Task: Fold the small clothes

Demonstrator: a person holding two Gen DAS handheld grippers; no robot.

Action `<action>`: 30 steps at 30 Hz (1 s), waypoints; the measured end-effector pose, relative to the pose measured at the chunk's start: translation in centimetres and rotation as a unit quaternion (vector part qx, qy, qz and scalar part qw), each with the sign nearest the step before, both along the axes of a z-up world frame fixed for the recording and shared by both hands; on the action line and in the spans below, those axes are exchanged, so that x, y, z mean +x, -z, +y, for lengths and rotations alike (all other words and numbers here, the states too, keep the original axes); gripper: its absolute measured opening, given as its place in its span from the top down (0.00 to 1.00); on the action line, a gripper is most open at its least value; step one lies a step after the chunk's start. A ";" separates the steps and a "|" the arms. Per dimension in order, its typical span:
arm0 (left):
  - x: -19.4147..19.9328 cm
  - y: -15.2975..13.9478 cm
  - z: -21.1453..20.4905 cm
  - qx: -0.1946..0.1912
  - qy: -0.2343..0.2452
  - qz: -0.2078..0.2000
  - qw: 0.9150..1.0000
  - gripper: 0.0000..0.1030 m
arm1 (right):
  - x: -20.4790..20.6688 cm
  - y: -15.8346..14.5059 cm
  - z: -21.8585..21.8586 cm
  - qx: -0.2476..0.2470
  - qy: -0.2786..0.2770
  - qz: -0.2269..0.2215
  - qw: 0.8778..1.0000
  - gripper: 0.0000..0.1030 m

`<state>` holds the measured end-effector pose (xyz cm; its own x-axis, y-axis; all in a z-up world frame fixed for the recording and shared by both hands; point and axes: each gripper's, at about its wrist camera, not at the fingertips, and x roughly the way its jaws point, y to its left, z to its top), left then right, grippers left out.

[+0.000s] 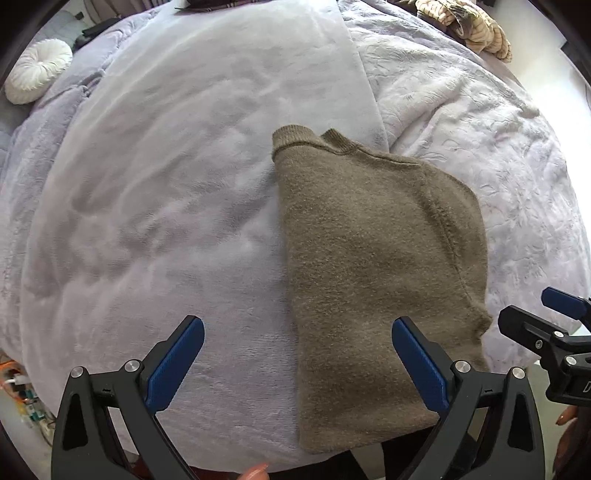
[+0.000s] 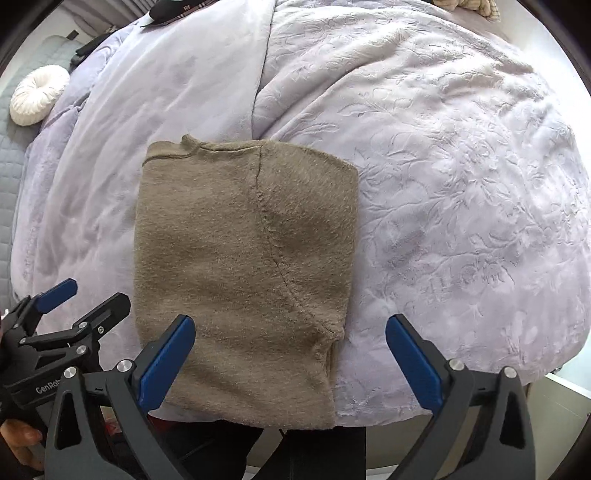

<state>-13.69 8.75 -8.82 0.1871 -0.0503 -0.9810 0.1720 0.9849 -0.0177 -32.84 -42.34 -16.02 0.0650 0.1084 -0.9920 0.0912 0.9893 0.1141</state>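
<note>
**Asker:** Both tongs first, please. How wide are they, and what do they hold?

**Describer:** Two tongs, one in each hand, both pointing down at a bed. On the left gripper (image 1: 297,354) the jaws are spread wide, with nothing pinched. The right gripper (image 2: 290,352) is spread just as wide and is also empty. Each has two blue pads, four in all. In each gripper's own view the pads show no contact with the cloth.

**Asker:** Where is the garment?

**Describer:** One olive-brown knit sweater (image 2: 240,266) lies flat on the bed, folded into a tall rectangle. Its ribbed collar is at the far end and its hem at the near edge of the bed. A curved seam runs down its right half. From the left gripper's camera, the sweater's near-left portion lies between the pads. From the right gripper's camera, its near-right portion lies between them.

**Asker:** What else is around the sweater?

**Describer:** Under it is one smooth lavender blanket (image 1: 155,206). To the sweater's right is one lavender quilt (image 2: 461,177) embossed with leaves. Far beyond and left of the sweater sits one round white cushion (image 1: 37,70). Far beyond and right is one tan striped cloth (image 1: 476,29), bunched up.
</note>
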 end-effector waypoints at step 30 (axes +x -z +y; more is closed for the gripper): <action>0.4 -0.3 0.4 0.025 -0.017 0.011 0.999 0.01 | 0.4 0.0 -0.1 -0.037 0.016 0.003 0.999 0.00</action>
<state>-13.34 9.10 -8.53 0.1664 0.0055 -0.9860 0.1384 0.9900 0.0289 -32.47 -42.49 -15.98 0.0616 0.0330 -0.9976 0.1227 0.9916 0.0404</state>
